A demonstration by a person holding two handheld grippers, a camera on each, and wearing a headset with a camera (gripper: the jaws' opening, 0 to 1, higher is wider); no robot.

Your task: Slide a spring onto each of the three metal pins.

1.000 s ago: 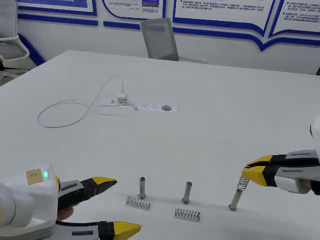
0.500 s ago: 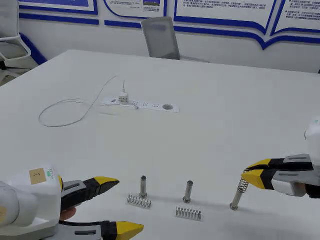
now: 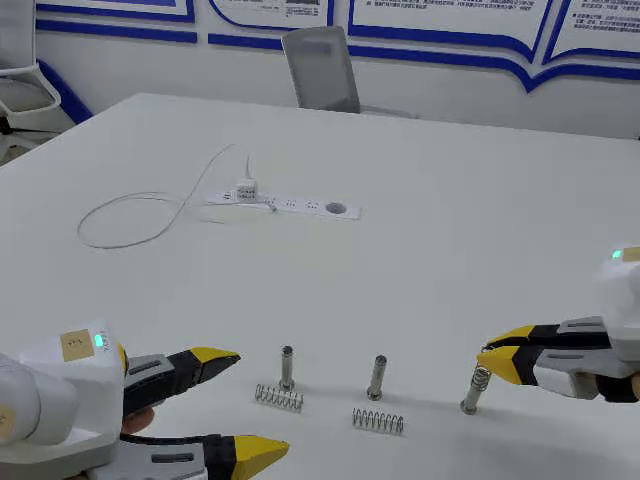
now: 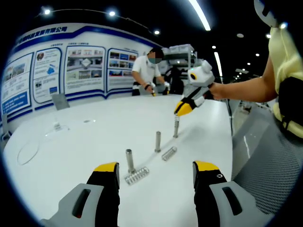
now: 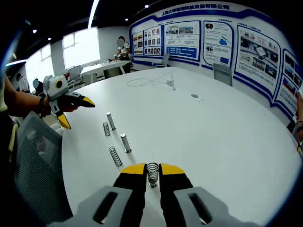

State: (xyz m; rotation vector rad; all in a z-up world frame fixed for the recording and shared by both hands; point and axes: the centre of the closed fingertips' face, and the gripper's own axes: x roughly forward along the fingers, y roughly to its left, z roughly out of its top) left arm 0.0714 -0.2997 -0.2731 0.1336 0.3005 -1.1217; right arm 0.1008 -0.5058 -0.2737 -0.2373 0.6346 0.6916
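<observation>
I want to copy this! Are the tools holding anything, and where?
The right tool pinches a spring near its top end; the left tool holds nothing.

This looks to me like an office showroom or training room. Blue-framed information boards [image 5: 181, 34] line the wall. A grey mesh office chair [image 3: 320, 70] stands at the far side of my big white table [image 3: 470, 230]. A white power strip [image 3: 295, 206] with a looped cable [image 3: 150, 195] lies on it. Another person [image 5: 124, 49] stands by a second white table [image 5: 99, 67], under ceiling spotlights [image 4: 111, 13].
</observation>
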